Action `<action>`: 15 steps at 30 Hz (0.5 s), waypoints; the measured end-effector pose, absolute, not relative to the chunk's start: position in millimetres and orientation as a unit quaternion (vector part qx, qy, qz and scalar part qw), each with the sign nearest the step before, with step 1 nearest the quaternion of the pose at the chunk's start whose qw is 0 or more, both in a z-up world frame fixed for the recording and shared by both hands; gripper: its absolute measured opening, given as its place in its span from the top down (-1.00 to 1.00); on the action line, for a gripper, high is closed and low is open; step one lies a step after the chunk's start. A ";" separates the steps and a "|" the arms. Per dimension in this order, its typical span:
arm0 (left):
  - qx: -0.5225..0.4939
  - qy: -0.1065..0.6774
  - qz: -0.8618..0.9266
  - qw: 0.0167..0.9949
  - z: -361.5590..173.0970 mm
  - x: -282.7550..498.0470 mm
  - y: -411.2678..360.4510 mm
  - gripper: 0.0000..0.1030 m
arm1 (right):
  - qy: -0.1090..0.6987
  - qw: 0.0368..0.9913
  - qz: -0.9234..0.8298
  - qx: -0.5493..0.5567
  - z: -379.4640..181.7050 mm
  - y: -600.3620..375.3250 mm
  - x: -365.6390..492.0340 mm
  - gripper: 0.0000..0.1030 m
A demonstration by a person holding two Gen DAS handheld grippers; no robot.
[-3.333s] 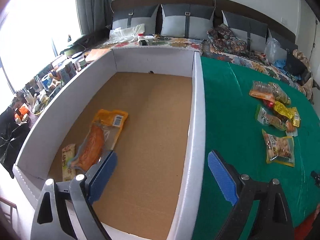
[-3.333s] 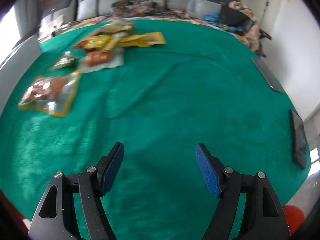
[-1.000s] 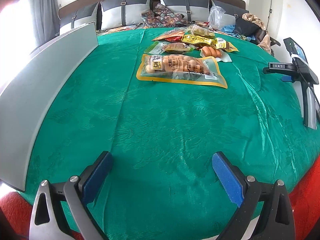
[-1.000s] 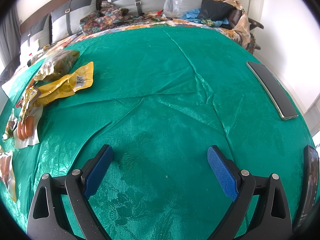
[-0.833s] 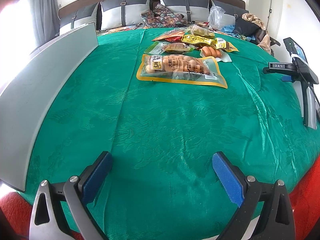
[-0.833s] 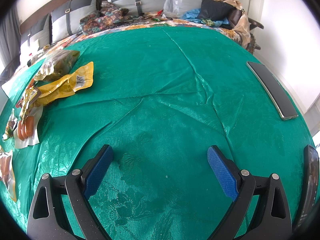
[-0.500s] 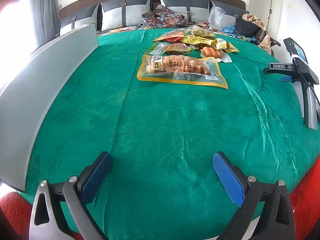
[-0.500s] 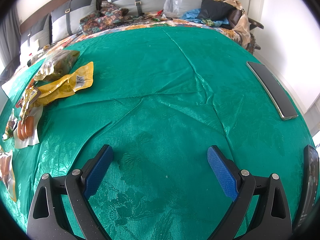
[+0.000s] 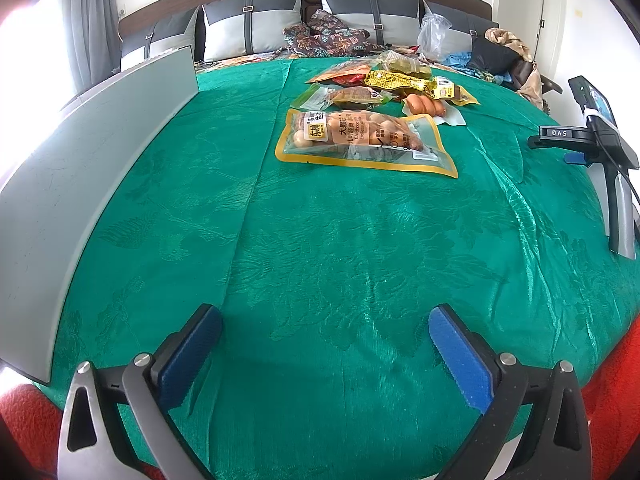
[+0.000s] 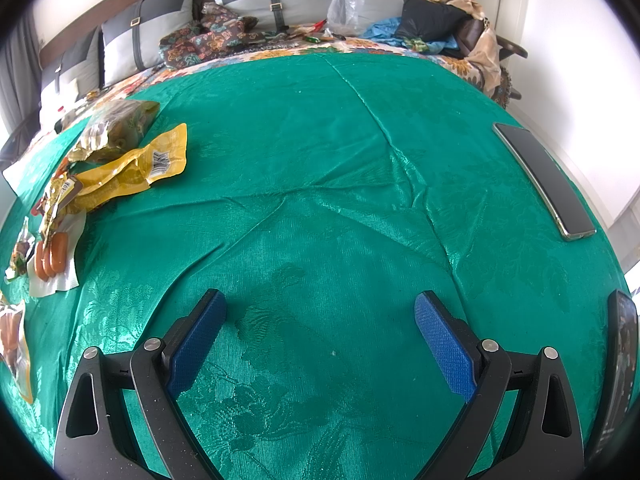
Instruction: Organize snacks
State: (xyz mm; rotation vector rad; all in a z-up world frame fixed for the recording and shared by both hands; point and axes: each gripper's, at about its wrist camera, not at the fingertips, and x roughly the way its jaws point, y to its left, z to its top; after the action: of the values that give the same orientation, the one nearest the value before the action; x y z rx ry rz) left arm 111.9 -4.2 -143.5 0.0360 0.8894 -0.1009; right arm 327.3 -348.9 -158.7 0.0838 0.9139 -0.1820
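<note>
Across the bed, a green cloth point(image 9: 320, 240) covers nearly everything in both views, with grey pillows point(image 9: 248, 20) against a dark headboard at the far end and a tall grey box wall point(image 9: 80, 184) standing along the left edge in the left wrist view. On the cloth well ahead of the left hand-held gripper point(image 9: 324, 344), which has its blue pads spread wide and holds nothing, lies the large yellow-edged snack pack point(image 9: 360, 140); just beyond it the smaller snacks cluster together, among them a yellow packet point(image 9: 404, 80), a green-edged pack point(image 9: 340, 95) and a clear sausage pack point(image 9: 426, 106). The right hand-held gripper point(image 10: 320, 328) is likewise spread and empty over bare cloth, with the same snacks far off to its left, the sausage pack point(image 10: 52, 258) and a yellow packet point(image 10: 132, 170) nearest. A dark phone point(image 10: 544, 180) lies on the cloth to its right.
</note>
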 end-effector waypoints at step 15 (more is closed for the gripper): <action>0.126 0.509 -0.215 0.824 -111.2 162.9 -29.7 -0.98 | 0.441 0.892 -0.088 0.040 -158.7 -349.3 327.9 -0.89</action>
State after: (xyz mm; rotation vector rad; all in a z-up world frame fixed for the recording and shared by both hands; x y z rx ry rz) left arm 162.9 -29.7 -111.2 0.2678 1.0814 -0.4570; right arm 327.9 -349.3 -158.7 0.0836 0.9143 -0.1822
